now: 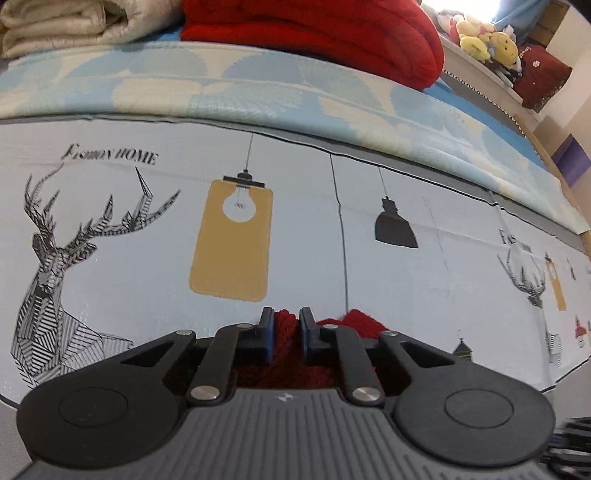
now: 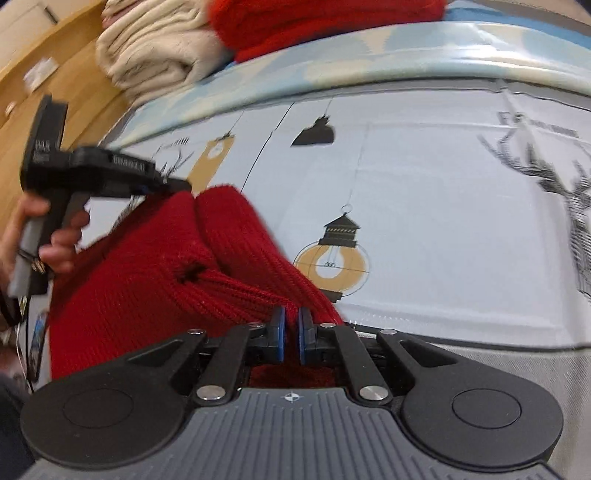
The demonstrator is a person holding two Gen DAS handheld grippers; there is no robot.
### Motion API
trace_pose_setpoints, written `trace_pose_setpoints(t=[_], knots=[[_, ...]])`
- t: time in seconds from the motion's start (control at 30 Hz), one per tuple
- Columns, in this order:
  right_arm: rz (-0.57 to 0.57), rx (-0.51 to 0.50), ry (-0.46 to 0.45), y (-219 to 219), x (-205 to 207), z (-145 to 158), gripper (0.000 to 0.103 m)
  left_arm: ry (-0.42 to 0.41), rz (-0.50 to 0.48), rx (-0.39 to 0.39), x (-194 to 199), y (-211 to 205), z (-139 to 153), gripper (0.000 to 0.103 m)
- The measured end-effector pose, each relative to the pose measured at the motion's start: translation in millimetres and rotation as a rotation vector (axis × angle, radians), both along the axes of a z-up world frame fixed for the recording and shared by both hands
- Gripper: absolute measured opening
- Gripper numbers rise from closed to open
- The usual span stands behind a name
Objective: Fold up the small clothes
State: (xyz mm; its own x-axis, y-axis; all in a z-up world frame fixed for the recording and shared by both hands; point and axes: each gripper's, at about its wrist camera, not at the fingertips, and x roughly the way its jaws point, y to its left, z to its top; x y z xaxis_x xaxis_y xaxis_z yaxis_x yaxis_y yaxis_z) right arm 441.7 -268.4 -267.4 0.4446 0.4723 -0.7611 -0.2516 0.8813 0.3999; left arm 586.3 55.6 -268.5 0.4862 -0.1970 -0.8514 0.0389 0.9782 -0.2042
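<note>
Left wrist view. The left gripper [image 1: 287, 334] occupies the lower centre of the frame, its jaws pinched onto a bunched fold of the red knit garment [image 1: 286, 325], which rises between the blue-lined fingertips [image 1: 269, 332] and spills a little to their right. Behind it lies a pale printed sheet [image 1: 388, 295] bearing a stag drawing [image 1: 62, 266] at the left, a tan bulb lamp motif [image 1: 232, 243] at the centre and a black pendant lamp motif [image 1: 394, 229] to the right. Along the top edge sit a folded cream blanket [image 1: 74, 26] (upper left) and a folded red blanket [image 1: 332, 33] (upper centre); plush toys [image 1: 487, 40] appear at the upper right.

Right wrist view. The right gripper [image 2: 290, 334] is at the lower centre, its jaws closed on a ribbed edge of the red knit garment [image 2: 155, 280]. The garment stretches from there up toward the centre left, where the left gripper [image 2: 181, 186] (somewhat blurred) clamps its far corner, held by the person's left hand [image 2: 55, 236]. The garment hangs over the pale printed sheet [image 2: 443, 229]. A wooden cabinet [image 2: 55, 96] fills the upper left.
</note>
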Motion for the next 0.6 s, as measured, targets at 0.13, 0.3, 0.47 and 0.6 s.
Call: trace_pose_setpoints(t=[0.13,0.3,0.47,0.6], knots=[[0.003,-0.022,-0.092,-2,-25,23,0.005,-0.01,0.039,-0.021,-3,5,-3,0.014],[-0.025,-0.019,-0.061,-12,-27,14,0.005,-0.027,0.05,-0.004,-5,3,-1,0.014],[-0.08,0.028,-0.056,-19,-18,-7,0.006,-0.042,0.014,-0.026,-6,0,0,0.02],[-0.183,0.078,-0.127,-23,-21,4,0.029,-0.071,0.061,-0.115,-17,15,23,0.042]])
